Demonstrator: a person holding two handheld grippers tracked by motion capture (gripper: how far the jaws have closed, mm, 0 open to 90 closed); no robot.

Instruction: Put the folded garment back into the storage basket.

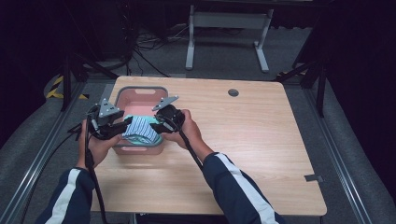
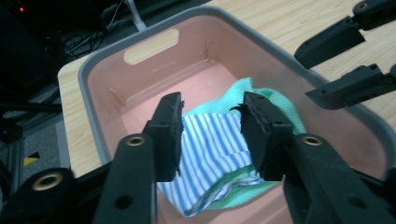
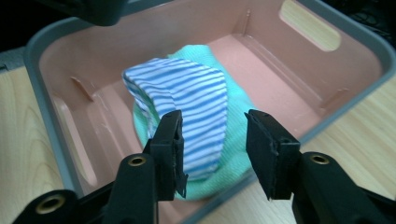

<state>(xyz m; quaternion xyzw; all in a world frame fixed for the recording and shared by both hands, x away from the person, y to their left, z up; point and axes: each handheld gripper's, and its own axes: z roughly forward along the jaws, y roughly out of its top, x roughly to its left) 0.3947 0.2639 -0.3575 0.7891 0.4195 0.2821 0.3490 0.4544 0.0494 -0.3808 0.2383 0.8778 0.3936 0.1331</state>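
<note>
I find the striped cloth [image 3: 187, 107] bunched on a green cloth [image 2: 280, 100] in the pink basin [image 1: 122, 100], left of centre on the worktop [image 1: 261, 140]. Both look soft and light; I would pinch a raised fold. Left gripper [image 2: 212, 135] and right gripper [image 3: 212, 149] fingers gape, empty. The folds' undersides are hidden

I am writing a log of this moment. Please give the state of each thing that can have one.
Left claw: open, over the cloths.
Right claw: open, holding nothing.
Pink basin: upright on the table.
Striped cloth: bunched, lying on the green cloth.
Green cloth: crumpled inside the basin.
</note>
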